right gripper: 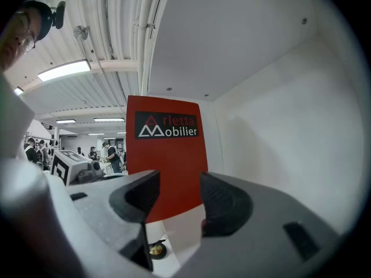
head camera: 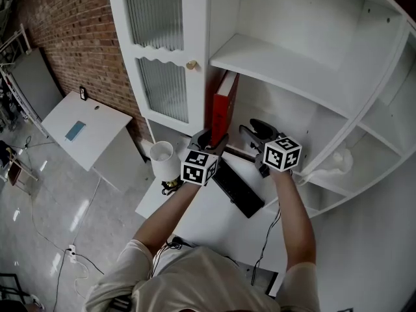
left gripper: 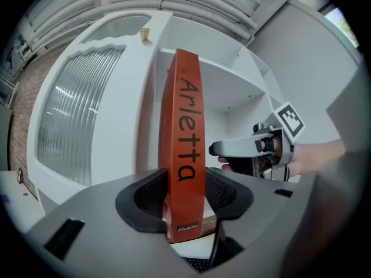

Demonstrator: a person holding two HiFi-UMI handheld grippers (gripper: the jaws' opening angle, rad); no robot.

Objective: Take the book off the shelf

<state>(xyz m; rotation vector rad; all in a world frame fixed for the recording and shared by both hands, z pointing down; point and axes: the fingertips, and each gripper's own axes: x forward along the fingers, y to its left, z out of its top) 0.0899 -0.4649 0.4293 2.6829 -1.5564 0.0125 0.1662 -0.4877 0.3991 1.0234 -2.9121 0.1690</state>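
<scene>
A red book [head camera: 224, 106] stands upright in the white shelf unit, against the left wall under the upper shelf board [head camera: 273, 64]. In the left gripper view its spine [left gripper: 182, 143] reads "Arletta" and runs between the jaws. My left gripper [left gripper: 184, 198] is shut on that spine near its lower end, a pad against each side. My right gripper [right gripper: 174, 204] is open with nothing between its fingers. It faces the book's red cover [right gripper: 165, 161] from the right. In the head view both grippers, left [head camera: 211, 138] and right [head camera: 250, 135], are level with the book's bottom.
A black keyboard [head camera: 237, 187] lies on the white desk [head camera: 195, 220] just below the grippers. A white cup-like thing [head camera: 162, 155] stands at the desk's left edge. The cabinet's glazed door [head camera: 162, 57] with a brass knob [head camera: 191, 64] is left of the book.
</scene>
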